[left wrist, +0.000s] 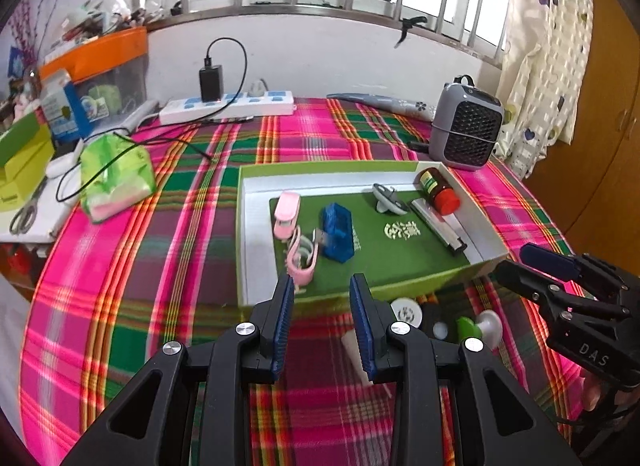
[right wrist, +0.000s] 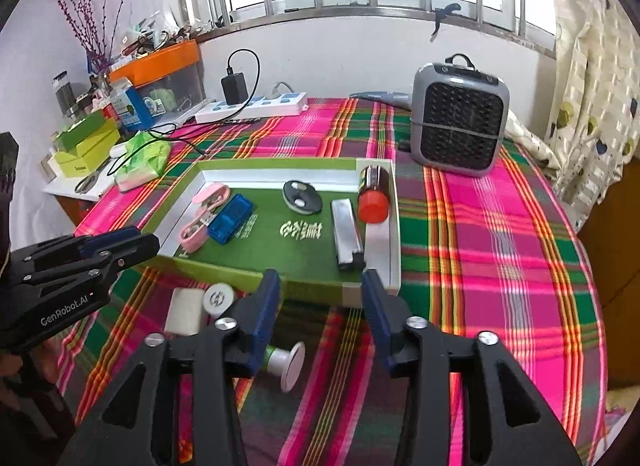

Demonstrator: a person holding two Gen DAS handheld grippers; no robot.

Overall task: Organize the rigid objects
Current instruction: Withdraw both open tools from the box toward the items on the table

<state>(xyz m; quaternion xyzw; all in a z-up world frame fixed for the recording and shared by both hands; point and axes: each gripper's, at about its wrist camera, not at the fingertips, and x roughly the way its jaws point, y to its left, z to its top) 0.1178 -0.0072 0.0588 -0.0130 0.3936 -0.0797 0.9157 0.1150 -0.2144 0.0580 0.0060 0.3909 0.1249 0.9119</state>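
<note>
Left claw (left wrist: 322,290): jaws parted with nothing between the blue pads; it hangs over the plaid cloth just short of the tray's near edge.
Right claw (right wrist: 320,284): jaws spread wide and empty, pointing at the near wall of the tray; in the left wrist view it comes in from about 3 o'clock.
Tray (left wrist: 256,185): shallow green-and-white box lid in the middle of the tabletop (left wrist: 160,266), its floor green with gold characters.
Pink stapler (left wrist: 287,213): inside the tray, towards 10 o'clock of its floor.
Pink clip (left wrist: 302,258): just below the stapler, touching the blue box.
Blue box (left wrist: 338,231): translucent, standing beside the clip, near the tray's middle.
Grey round piece (right wrist: 302,195): lies flat at 12 o'clock of the tray floor, two pale spots on its face.
Silver bar (right wrist: 347,236): long metal case with a black end, at 3 o'clock of the floor, beside the bottle.
Brown bottle (right wrist: 374,191): lying on its side with a red cap, against the tray's right wall.
White block (right wrist: 185,312): outside the tray, on the cloth at 7 o'clock of it.
White round cap (right wrist: 218,298): touching the block, just beside the tray's near wall.
Green-and-white spool (right wrist: 286,360): on the cloth below the right claw's left finger, partly hidden by it.
Grey heater (right wrist: 460,119): stands at 1 o'clock beyond the tray.
</note>
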